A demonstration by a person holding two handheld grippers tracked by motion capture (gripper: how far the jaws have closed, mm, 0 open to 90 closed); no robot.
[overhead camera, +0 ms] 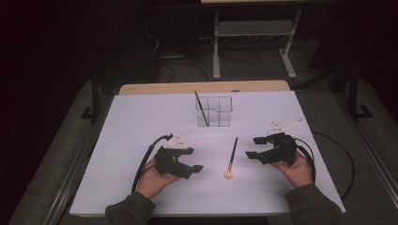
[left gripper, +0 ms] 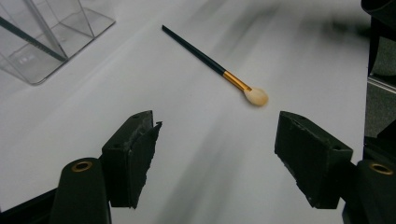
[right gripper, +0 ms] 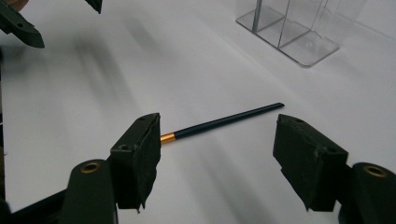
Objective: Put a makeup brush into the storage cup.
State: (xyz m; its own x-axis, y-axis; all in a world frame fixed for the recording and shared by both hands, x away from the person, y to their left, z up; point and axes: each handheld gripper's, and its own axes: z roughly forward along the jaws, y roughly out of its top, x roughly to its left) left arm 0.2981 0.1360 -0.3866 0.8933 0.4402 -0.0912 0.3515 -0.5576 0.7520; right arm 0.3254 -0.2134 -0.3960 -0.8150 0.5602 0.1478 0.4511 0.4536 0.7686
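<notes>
No writing can be read on anything here; a faint mark on the clear organiser is too small to make out.

Your left hand comes in from the bottom of the high view, palm under the left gripper, which points right across the white table towards the makeup brush. Your right hand cradles the right gripper, which points left at the same brush.

Both sets of jaws stand wide apart and hold nothing, with bare table between the pads. In the left gripper view the brush lies ahead of the jaws, its pale tip nearest. In the right gripper view its dark handle lies beyond the jaws, with the gold ferrule passing behind the left one.

The brush lies flat between your two grippers, touching neither, in front of the organiser. A second brush leans upright in the organiser's left compartment.
</notes>
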